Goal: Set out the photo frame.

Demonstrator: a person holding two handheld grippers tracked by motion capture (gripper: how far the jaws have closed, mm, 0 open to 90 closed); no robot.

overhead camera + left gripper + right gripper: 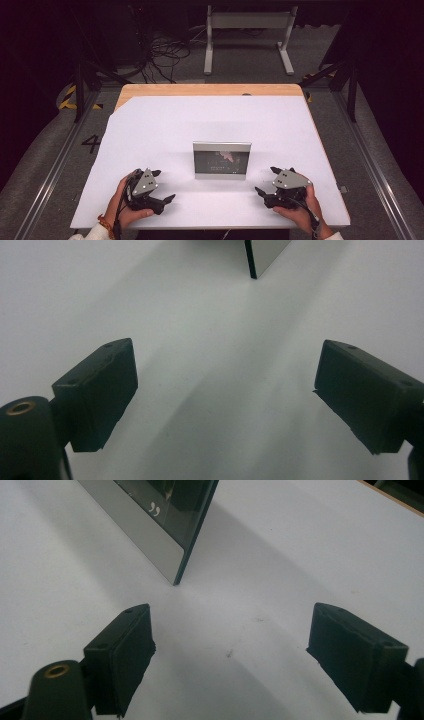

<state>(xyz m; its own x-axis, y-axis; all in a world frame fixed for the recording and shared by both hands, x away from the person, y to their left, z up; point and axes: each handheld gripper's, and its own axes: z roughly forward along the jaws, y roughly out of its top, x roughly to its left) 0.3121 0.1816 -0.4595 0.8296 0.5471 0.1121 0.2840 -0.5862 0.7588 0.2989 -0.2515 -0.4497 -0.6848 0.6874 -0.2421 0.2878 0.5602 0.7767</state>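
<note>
**Closing in on the standing frame from both sides**

The picture frame (222,160) stands upright near the middle of the white counter (165,125), its dark glass face turned toward me, with a pale silver border around it. It is the only loose thing here, so I take it as what I am about to pick up.

To do this well, I judge I should bring each set of tongs to its own side edge of the frame and close on both together. It is thin and stands on its bottom edge, so a push from one side alone could tip it backward or slide it. I would meet the border, not the glass, and keep both hands level as I lift.

My left tongs (165,186) rest on the counter to the left of the frame and a little nearer me. They are spread wide and hold nothing; in the left gripper view only bare white surface lies between them, with the frame's edge (250,260) well ahead.

My right tongs (266,181) sit to the right of the frame, likewise spread wide and empty. In the right gripper view the frame's corner (176,555) stands near, just ahead of the left jaw and not touching it.
</note>
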